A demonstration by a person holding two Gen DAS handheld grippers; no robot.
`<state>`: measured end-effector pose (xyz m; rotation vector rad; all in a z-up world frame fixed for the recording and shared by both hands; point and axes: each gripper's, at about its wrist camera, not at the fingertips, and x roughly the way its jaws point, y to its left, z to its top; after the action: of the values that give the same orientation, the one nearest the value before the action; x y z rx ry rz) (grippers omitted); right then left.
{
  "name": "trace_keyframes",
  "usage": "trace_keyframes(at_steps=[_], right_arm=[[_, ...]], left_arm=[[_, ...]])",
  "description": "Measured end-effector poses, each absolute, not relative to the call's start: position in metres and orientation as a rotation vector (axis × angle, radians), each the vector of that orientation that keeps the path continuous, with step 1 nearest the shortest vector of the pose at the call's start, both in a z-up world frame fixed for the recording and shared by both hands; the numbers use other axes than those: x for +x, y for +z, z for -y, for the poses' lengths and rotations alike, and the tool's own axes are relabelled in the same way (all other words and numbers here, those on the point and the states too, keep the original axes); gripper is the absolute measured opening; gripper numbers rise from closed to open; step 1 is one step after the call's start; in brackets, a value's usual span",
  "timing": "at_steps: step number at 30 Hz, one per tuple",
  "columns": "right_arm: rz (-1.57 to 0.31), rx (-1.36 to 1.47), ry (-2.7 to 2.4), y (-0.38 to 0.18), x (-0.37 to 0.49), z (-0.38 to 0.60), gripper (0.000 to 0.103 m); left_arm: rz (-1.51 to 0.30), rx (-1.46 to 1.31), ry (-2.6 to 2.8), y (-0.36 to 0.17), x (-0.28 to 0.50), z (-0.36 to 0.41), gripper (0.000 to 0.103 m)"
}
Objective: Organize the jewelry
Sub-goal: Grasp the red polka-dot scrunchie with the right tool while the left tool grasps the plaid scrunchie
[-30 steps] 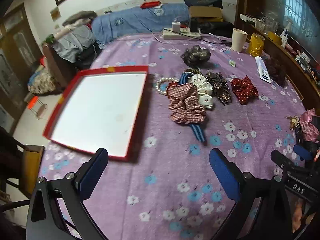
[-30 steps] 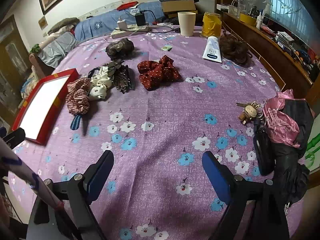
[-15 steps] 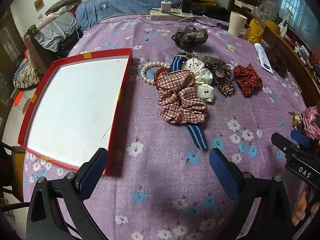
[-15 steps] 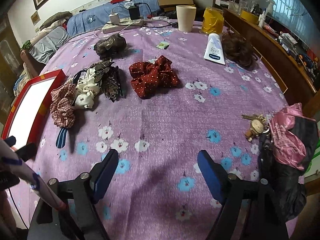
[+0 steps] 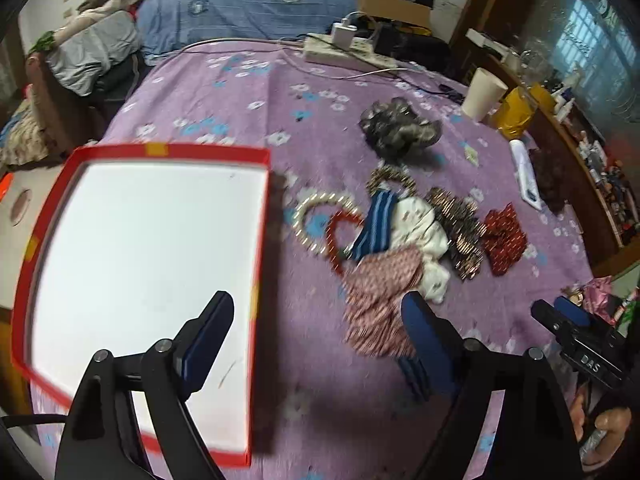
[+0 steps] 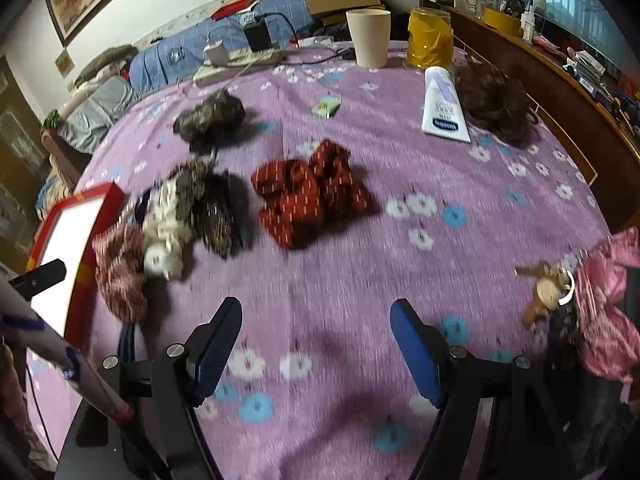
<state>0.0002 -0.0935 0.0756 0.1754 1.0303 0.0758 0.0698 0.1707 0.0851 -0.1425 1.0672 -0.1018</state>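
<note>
A pile of hair pieces and bracelets lies on the purple flowered cloth. It holds a pearl bracelet (image 5: pixel 316 204), a red bead bracelet (image 5: pixel 340 220), a blue striped band (image 5: pixel 376 228), a white scrunchie (image 5: pixel 420 232) and a plaid scrunchie (image 5: pixel 380 300). The red tray (image 5: pixel 160 152) with a white floor lies left of them. My left gripper (image 5: pixel 316 332) hovers over the tray's right rim, its jaws closing on nothing, with the plaid scrunchie just off the right finger. My right gripper (image 6: pixel 316 340) hangs over bare cloth, jaws closing and empty, short of the red dotted scrunchie (image 6: pixel 312 196).
A dark scrunchie (image 6: pixel 210 116), a cup (image 6: pixel 368 36), a yellow jar (image 6: pixel 430 38), a cream tube (image 6: pixel 444 106) and a brown hairpiece (image 6: pixel 496 100) stand farther back. Keys with a small doll (image 6: pixel 548 288) and a pink bag (image 6: pixel 608 308) lie at the right edge.
Both grippers have moved forward toward the pile. The tray and plaid scrunchie now sit much closer to the left gripper, whose jaws have narrowed a little. The right jaws have narrowed slightly too.
</note>
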Motion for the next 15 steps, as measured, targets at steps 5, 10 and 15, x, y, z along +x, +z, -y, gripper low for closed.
trace_keyframes(at_steps=[5,10,15], right_arm=[[-0.998,0.220,0.073,0.081,0.023,0.100,0.080],[-1.000,0.253,0.072,0.077,0.044,0.107,0.080],[-1.013,0.246,0.071,0.068,0.067,0.101,0.080]], left_arm=[[-1.077,-0.157,-0.184,0.074,0.083,-0.156,0.085],[-1.118,-0.161,-0.238,0.052,0.084,-0.142,0.085],[-1.130,-0.170,-0.267,0.044,0.088,-0.136,0.085]])
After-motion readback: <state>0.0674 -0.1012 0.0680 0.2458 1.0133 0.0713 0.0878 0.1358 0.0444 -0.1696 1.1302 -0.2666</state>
